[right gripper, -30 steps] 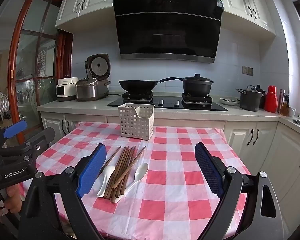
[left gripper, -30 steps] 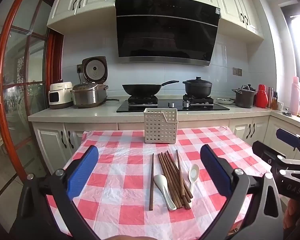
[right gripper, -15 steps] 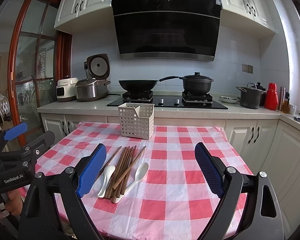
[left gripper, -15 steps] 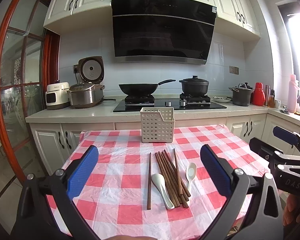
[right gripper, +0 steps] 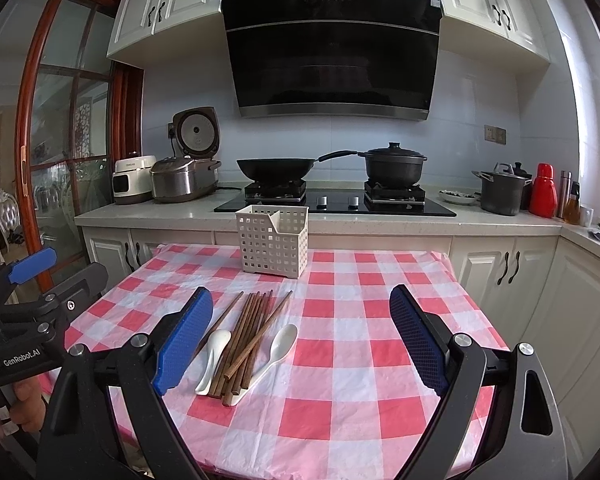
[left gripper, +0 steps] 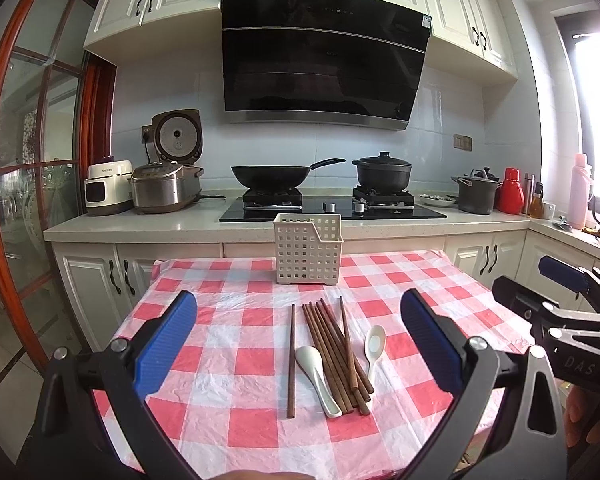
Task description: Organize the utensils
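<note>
Above the near table edge, left gripper and right gripper both hang with jaws wide apart, holding nothing. Vs. 1 s ago, the views only drifted a little; no utensil moved, so the task is not begun, I judge. Chopsticks lie in a loose bundle on the checked cloth, one spoon left of them, other spoon right. Basket stands empty at the far side, well apart from them.

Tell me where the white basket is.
In both views, the basket stands upright at the table's far edge, beyond the chopsticks, before the stove.
</note>
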`<action>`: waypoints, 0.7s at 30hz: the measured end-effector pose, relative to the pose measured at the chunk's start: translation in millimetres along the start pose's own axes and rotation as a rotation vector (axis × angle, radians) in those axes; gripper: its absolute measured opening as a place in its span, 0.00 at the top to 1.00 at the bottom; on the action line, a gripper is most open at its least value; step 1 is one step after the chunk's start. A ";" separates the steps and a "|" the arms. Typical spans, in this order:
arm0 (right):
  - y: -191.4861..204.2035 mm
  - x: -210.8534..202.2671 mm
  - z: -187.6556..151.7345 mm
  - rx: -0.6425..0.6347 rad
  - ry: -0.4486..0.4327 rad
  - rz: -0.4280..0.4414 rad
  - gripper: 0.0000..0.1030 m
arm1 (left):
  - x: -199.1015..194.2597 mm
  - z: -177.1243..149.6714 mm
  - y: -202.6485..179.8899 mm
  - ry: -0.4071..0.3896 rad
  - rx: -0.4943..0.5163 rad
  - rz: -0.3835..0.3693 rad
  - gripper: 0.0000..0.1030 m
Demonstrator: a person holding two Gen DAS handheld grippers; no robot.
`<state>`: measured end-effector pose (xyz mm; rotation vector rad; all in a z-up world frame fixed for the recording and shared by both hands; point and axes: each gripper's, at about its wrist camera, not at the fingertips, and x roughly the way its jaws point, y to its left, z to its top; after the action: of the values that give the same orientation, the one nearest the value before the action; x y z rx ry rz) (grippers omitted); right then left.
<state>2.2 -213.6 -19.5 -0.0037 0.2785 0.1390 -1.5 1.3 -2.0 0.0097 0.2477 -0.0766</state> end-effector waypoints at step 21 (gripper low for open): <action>-1.0 0.8 -0.6 0.010 0.003 0.002 0.18 | -1.0 -0.3 1.2 0.002 0.000 0.000 0.04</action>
<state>2.9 -214.5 -20.3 0.0060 0.2817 0.1400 -2.4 2.5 -2.1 0.0101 0.2499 -0.0765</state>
